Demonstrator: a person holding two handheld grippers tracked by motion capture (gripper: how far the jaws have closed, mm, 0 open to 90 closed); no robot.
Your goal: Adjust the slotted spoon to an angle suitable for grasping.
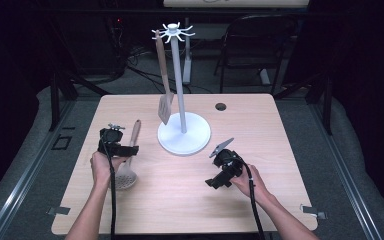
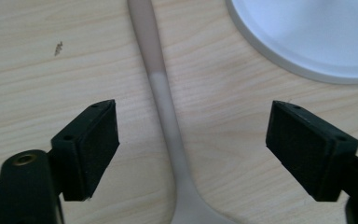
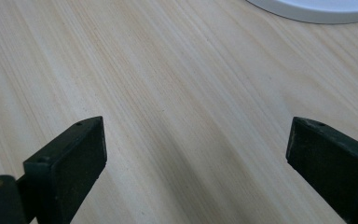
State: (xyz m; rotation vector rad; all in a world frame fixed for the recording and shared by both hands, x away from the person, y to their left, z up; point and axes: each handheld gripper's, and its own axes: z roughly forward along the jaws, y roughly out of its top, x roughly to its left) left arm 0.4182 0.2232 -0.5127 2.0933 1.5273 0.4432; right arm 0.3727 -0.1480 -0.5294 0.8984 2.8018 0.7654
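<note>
Nearest the person, the right gripper (image 1: pixel 215 183) is hovering low over a bare stretch of the pale wooden table (image 1: pixel 180 200), its jaws spread wide with nothing between them. It is probably parked there to keep out of the way while the other hand works. In the right gripper view the black pads (image 3: pixel 70 163) are framing plain wood grain, with the edge of the white base just showing at the top.

A little farther along on the other side, the left gripper (image 1: pixel 130 150) is straddling the slotted skimmer spoon with the wooden handle (image 1: pixel 129 160). The spoon is lying flat on the table, its round perforated bowl toward the person and its handle pointing away, toward the stand. In the left gripper view the grey neck of the spoon (image 2: pixel 168 116) is running up between the two pads (image 2: pixel 93 149), which are standing apart from it on either side and pressing on nothing. This claw is released, lined up across the narrow neck, likely because that is the easiest part to pinch.

Beyond that, the white round-based utensil stand with its tall pole (image 1: pixel 183 132) is standing mid-table, its hook crown at the top. A wooden slotted spatula (image 1: pixel 164 85) is already hanging from one hook, blade down near the base, which suggests the spoon is meant to join it.
</note>
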